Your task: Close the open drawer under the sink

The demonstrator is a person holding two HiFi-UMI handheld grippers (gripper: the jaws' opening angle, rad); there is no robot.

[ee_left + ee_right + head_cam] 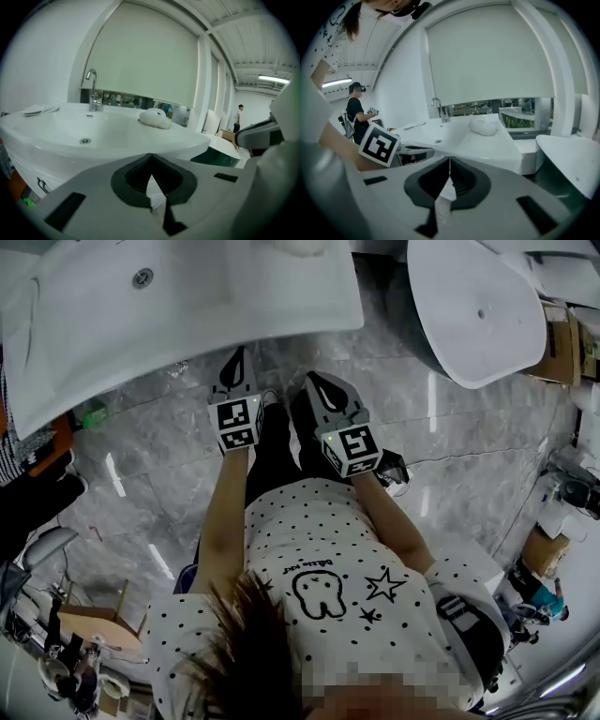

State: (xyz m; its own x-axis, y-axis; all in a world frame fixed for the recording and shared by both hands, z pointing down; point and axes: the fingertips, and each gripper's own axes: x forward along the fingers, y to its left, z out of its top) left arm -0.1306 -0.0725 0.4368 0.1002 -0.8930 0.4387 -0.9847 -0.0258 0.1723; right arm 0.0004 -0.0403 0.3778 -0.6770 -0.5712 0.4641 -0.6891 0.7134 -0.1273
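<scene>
one sink [216,306] fills the head view from 9 to 12 o'clock. the drawer under it is hidden by the basin in every view. left gripper [236,357] sits at 11 o'clock, tip just short of the sink's front rim, fingers pressed together on nothing. right gripper [314,381] is just beside it at 12 o'clock over the grey floor [450,446], fingers also pressed together, empty. another basin [478,315] lies at 2 o'clock.

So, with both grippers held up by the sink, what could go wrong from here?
1. The shut left gripper points at the rim of the white ceramic sink and could knock it.
2. No drawer shows in any view, so its closing cannot be confirmed.
</scene>
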